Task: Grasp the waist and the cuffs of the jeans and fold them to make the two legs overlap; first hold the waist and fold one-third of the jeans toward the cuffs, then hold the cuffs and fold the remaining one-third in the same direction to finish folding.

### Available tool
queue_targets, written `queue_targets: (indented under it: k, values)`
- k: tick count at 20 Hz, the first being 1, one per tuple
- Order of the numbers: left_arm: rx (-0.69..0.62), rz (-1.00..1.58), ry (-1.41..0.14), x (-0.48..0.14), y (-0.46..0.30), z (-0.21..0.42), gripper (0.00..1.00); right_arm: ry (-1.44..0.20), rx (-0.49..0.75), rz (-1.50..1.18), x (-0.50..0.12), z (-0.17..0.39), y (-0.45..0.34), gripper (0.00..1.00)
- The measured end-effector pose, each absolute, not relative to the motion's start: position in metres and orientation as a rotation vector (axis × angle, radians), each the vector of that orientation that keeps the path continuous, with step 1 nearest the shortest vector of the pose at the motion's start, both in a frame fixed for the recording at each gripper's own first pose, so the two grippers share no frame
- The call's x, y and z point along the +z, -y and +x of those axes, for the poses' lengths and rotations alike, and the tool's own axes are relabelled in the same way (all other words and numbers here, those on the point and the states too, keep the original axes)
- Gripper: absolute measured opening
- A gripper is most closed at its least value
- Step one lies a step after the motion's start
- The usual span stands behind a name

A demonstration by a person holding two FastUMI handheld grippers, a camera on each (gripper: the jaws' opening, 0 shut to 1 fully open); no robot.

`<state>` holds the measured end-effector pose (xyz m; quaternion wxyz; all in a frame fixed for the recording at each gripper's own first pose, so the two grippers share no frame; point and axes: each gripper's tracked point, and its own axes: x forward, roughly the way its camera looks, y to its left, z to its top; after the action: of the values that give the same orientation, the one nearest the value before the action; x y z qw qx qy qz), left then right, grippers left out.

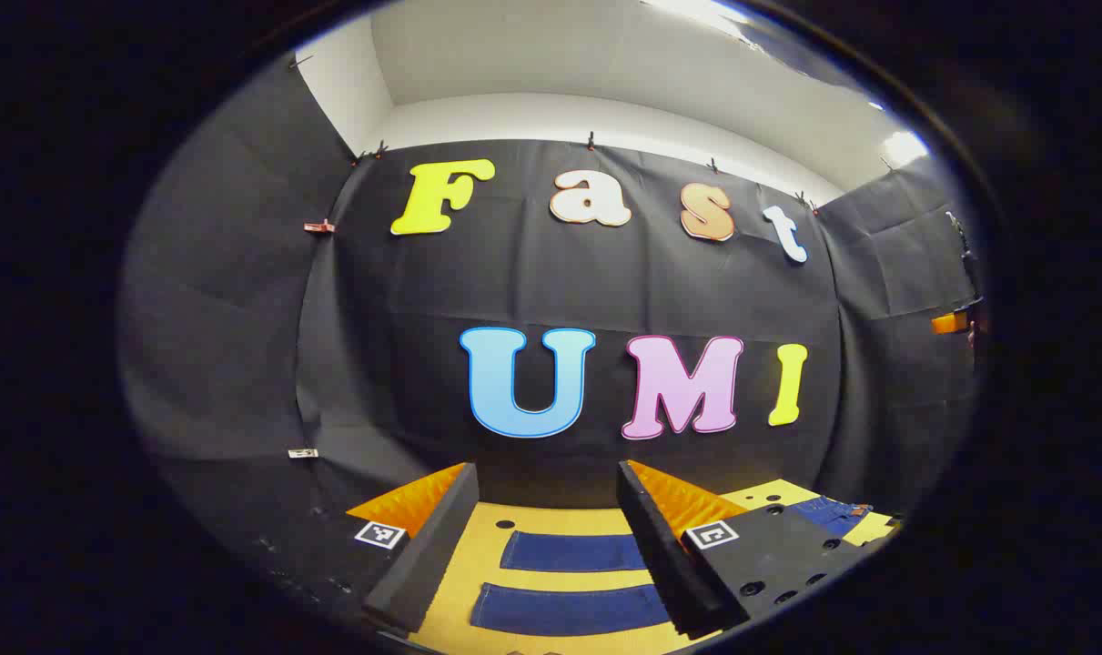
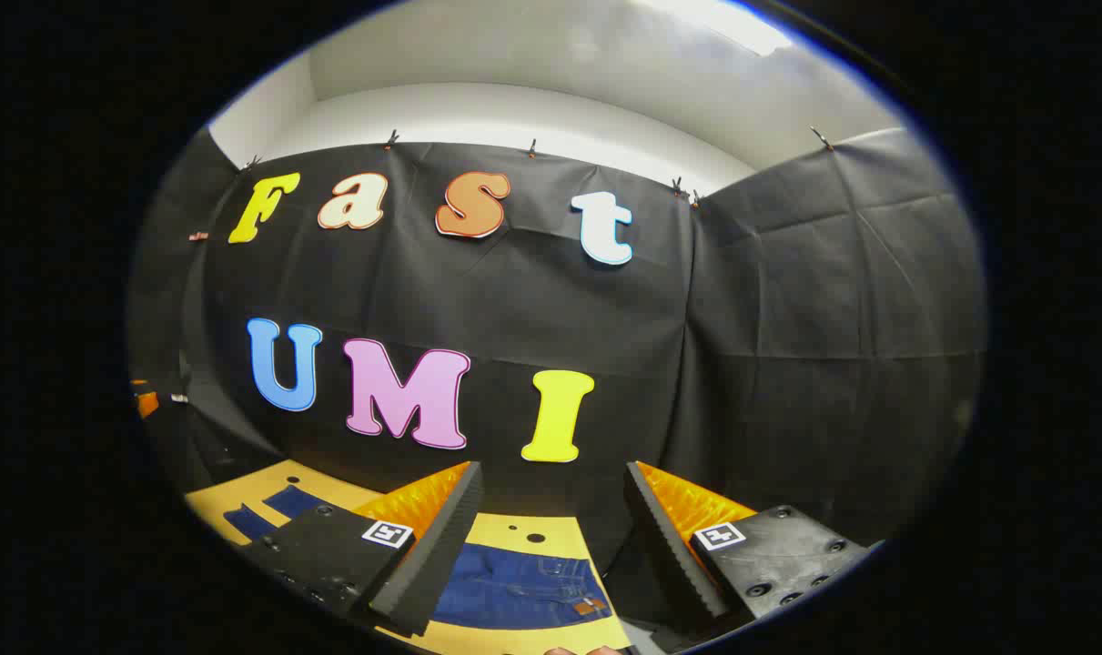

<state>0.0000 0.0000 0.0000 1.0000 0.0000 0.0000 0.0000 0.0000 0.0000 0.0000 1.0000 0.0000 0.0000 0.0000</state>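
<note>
In the left gripper view my left claw (image 1: 546, 546) hides the middle of the jeans (image 1: 573, 552); both legs run behind its fingers. In the right gripper view my right claw (image 2: 551, 546) covers the waist's edges, and the counter (image 2: 514, 526) is cut off below.

This is a small recording booth, not a home. Black cloth walls (image 1: 605, 291) hang on the far side and on both sides, held up along the top by little clips (image 1: 591, 139). Above the cloth there is a plain white wall (image 2: 514, 109) and a bright ceiling light (image 2: 723, 23). Down low sits a flat yellow table (image 1: 560, 523) with round holes in it. Dark blue jeans (image 2: 514, 582) lie spread out flat on the yellow top. Small square black-and-white marker stickers (image 1: 379, 535) sit near the bottom of both views.
</note>
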Motion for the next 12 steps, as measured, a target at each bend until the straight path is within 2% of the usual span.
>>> queue_targets:
  k: [1, 4, 12]
  values:
    - [-0.01, 0.009, -0.002, -0.001, 0.002, 0.002, 0.96, 0.012, -0.008, -0.036, 0.005, -0.001, 0.004, 0.98]
    - [-0.021, 0.024, 0.005, 0.002, 0.007, 0.004, 0.96, 0.042, -0.008, -0.061, 0.015, -0.005, -0.001, 0.96]
    - [0.007, 0.016, 0.031, 0.025, 0.007, -0.001, 0.96, -0.008, 0.067, -0.097, -0.009, -0.005, -0.043, 0.94]
